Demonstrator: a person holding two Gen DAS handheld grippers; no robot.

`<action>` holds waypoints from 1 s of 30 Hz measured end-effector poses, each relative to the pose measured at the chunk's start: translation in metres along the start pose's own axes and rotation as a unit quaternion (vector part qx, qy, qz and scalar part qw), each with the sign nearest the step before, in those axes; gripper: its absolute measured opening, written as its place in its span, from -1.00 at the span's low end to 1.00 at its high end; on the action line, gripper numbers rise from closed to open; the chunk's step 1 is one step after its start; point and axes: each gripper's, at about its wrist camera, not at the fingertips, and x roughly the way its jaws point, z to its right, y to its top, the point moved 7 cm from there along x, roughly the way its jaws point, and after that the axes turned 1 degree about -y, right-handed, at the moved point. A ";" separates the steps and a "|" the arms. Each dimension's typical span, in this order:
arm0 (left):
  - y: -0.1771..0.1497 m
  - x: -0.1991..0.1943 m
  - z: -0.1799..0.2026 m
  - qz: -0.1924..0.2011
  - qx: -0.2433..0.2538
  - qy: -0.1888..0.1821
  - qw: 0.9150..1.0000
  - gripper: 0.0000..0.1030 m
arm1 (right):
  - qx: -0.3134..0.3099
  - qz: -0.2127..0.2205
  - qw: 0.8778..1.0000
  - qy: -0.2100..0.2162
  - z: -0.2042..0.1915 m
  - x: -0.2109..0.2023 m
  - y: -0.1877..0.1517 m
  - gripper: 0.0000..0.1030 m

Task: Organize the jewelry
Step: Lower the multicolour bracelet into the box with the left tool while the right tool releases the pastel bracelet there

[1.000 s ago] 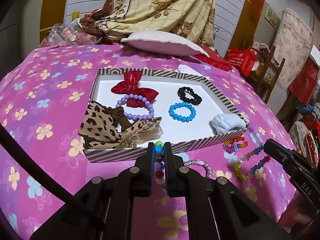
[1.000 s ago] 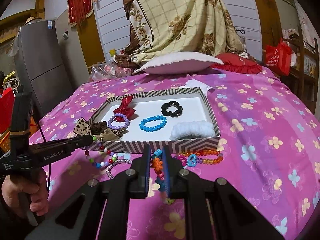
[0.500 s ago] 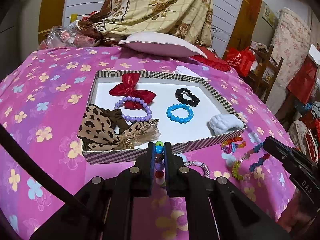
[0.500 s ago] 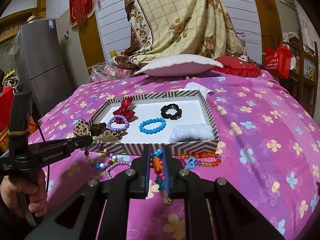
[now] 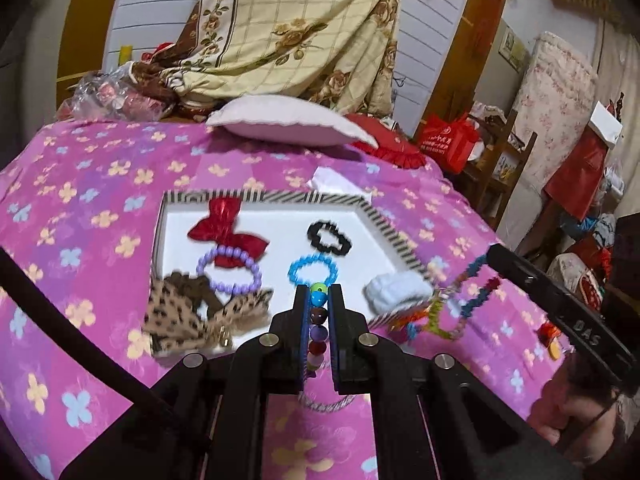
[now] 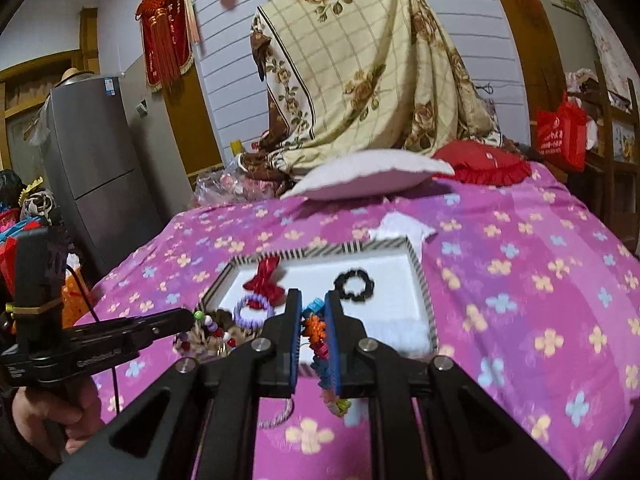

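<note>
Two tools are each clamped on a bracelet above the bed [image 5: 80, 208]. The left tool [image 5: 319, 300] pinches a strand of mixed round beads [image 5: 318, 322] in front of the striped tray [image 5: 264, 197]. The right tool [image 6: 313, 320] grips a spiky multicoloured bracelet [image 6: 320, 344], seemingly hanging clear of the bedspread. A silvery bracelet [image 6: 276, 416] lies below.

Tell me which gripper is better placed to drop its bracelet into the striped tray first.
Probably left. The left gripper holds its round multicoloured bead bracelet over the striped tray's near edge; the right gripper with its orange-and-blue spiky bracelet looks lined up similarly, so it's close.
</note>
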 end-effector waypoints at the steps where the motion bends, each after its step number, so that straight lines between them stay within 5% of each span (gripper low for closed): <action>1: 0.009 0.000 0.003 -0.001 0.003 -0.004 1.000 -0.97 | 0.001 0.002 1.000 -0.001 0.001 0.003 0.005 -0.77; 14: 0.087 0.089 0.011 -0.036 0.025 0.015 0.999 -0.97 | 0.068 -0.009 0.998 0.004 0.041 0.088 0.040 -0.77; 22: 0.091 0.163 -0.007 -0.066 -0.023 0.018 0.997 -0.97 | 0.104 -0.043 0.993 -0.025 0.079 0.134 0.026 -0.77; 30: 0.052 0.208 -0.076 -0.142 -0.067 0.086 0.984 -0.97 | 0.115 -0.066 0.990 -0.039 0.093 0.155 0.012 -0.77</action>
